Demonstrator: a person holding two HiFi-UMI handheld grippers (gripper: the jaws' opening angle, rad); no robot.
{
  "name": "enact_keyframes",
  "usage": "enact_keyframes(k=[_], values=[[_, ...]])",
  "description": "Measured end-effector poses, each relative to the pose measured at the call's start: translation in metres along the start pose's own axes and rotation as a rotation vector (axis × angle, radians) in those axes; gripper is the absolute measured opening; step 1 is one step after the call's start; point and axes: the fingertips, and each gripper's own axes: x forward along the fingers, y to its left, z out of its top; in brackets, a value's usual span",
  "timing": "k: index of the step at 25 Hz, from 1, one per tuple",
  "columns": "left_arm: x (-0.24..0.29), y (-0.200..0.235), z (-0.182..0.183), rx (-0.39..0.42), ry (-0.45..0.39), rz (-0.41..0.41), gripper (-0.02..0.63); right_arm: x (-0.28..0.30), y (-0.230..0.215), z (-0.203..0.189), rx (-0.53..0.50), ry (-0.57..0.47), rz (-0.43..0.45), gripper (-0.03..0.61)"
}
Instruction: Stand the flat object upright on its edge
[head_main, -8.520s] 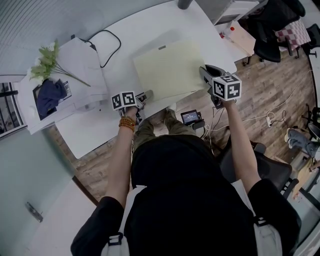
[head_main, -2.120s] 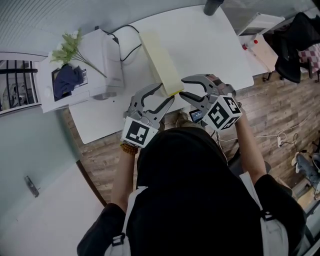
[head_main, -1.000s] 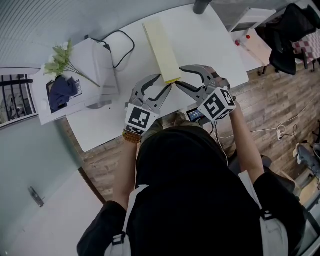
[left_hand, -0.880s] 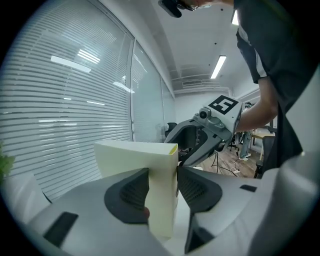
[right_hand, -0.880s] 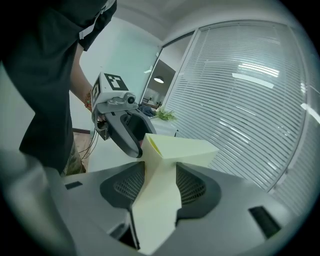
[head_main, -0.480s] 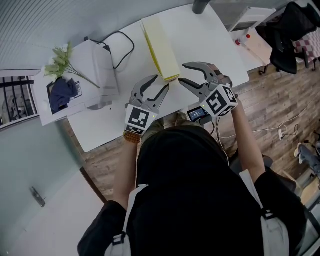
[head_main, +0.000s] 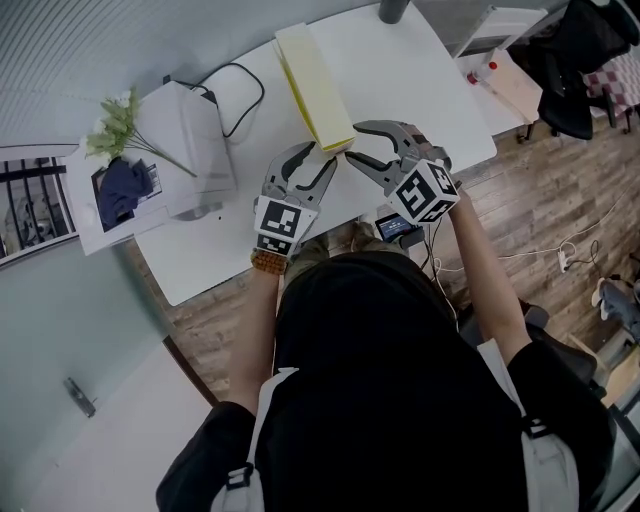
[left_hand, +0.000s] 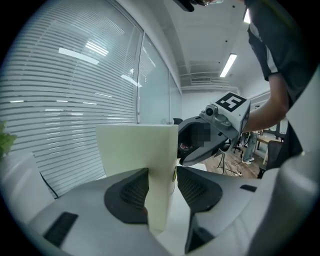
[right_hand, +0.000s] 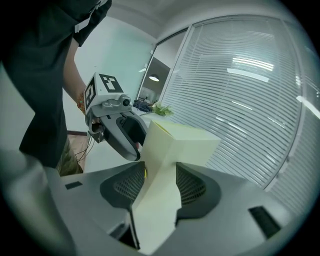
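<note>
A pale yellow slab (head_main: 315, 85) stands on its long edge on the white table (head_main: 420, 90), running away from me. My left gripper (head_main: 320, 155) and right gripper (head_main: 355, 145) meet at its near end from either side. In the left gripper view the slab (left_hand: 135, 150) fills the gap between the pads of the left gripper (left_hand: 163, 187), with the right gripper (left_hand: 210, 135) behind it. The right gripper view shows the slab (right_hand: 185, 142) pinched in the right gripper (right_hand: 160, 185), with the left gripper (right_hand: 117, 127) beyond. Whether its bottom edge touches the table I cannot tell.
A white box-like machine (head_main: 190, 140) with a black cable (head_main: 235, 85) sits at the table's left, with green flowers (head_main: 115, 115) beside it. A dark post (head_main: 392, 8) stands at the far edge. A small screen device (head_main: 398, 228) hangs below the near table edge.
Several seconds ago the slab lay flat; it now stands on edge. Over the last second both grippers and the slab's near end shifted slightly, with the jaws unchanged.
</note>
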Motion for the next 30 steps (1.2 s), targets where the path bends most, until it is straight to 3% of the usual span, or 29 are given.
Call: enact_keyframes(k=[4,9,15,17,24,30], values=[[-0.002,0.003,0.006,-0.030,-0.016,0.020,0.181,-0.004,-0.004,-0.001,0.034,-0.022,-0.032,0.176],[-0.039,-0.002,0.019,-0.076,-0.103,0.127,0.181,-0.044,-0.011,0.006,0.163,-0.111,-0.153,0.176],[-0.103,-0.003,0.038,-0.137,-0.261,0.316,0.096,-0.086,-0.014,0.025,0.309,-0.282,-0.356,0.130],[-0.119,-0.006,0.045,-0.129,-0.308,0.344,0.070,-0.093,-0.005,0.039,0.343,-0.322,-0.417,0.121],[-0.177,-0.047,0.061,-0.018,-0.412,0.290,0.021,-0.131,0.074,0.094,0.427,-0.339,-0.601,0.069],[-0.274,-0.076,0.029,0.072,-0.387,0.264,0.014,-0.134,0.186,0.146,0.467,-0.269,-0.686,0.050]])
